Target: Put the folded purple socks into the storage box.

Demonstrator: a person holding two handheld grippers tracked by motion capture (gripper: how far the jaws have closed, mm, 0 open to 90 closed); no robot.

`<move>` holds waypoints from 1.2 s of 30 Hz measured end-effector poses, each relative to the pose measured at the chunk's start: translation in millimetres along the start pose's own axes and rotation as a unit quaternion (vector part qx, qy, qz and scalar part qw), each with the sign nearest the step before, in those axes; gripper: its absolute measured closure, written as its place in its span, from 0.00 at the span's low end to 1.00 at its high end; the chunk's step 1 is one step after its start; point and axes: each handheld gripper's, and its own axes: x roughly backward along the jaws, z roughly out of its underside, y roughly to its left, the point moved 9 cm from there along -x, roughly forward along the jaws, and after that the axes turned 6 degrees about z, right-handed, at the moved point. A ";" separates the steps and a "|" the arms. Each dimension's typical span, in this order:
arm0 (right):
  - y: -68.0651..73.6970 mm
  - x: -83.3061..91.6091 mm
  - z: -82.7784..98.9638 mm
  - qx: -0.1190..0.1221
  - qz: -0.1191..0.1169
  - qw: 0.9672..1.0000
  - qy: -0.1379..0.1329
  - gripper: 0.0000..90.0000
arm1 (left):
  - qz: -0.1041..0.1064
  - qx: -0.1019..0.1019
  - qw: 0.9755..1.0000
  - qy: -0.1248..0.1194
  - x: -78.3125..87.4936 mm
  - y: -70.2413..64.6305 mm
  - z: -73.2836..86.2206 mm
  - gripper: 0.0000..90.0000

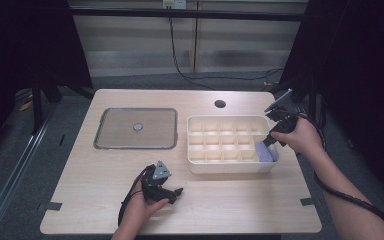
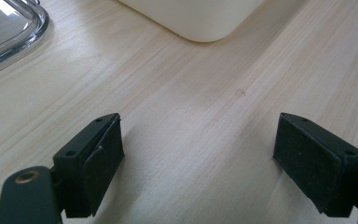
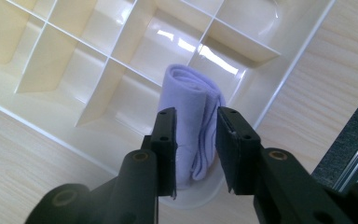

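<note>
Cloth (image 3: pixel 191 121) roll pinched by right hand-held gripper (image 3: pixel 196 140) over organizer (image 1: pixel 196 161) corner cell; loose fold may snag divider, unroll. Left hand-held gripper (image 2: pixel 198 158) open, idle on counter (image 2: pixel 191 93).

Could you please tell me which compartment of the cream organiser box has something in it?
The near corner compartment on the person's right holds a folded lilac cloth, gripped by the right gripper; the box's other compartments look empty.
</note>
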 end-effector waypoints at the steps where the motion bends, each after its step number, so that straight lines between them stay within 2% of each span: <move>1: 0.4 -0.2 -0.4 0.002 -0.002 1.000 0.002 0.78 | 0.000 0.000 1.000 0.000 0.0 0.0 0.0 0.17; 8: 2.1 2.6 -5.8 0.012 -0.006 1.000 0.007 0.87 | -0.001 -0.003 1.000 0.001 0.3 0.6 0.0 0.17; 15: 5.4 1.3 -10.0 0.024 -0.001 1.000 0.018 1.00 | -0.001 -0.003 1.000 0.001 0.3 0.6 0.0 0.17; 20: 7.2 -4.1 -11.5 0.032 0.005 0.999 0.029 1.00 | -0.001 -0.003 1.000 0.001 0.2 0.5 0.0 0.17; 23: 7.1 -5.9 -13.3 0.035 0.008 0.999 0.026 1.00 | -0.001 -0.003 1.000 0.001 0.2 0.5 0.0 0.17; 31: 1.8 -13.1 -16.5 0.023 0.018 0.999 0.013 1.00 | 0.000 0.000 1.000 0.000 0.0 0.0 0.0 0.17; 36: 0.4 -24.3 -12.0 0.016 0.009 1.000 0.020 1.00 | 0.000 0.001 1.000 0.001 0.0 -0.1 0.2 0.17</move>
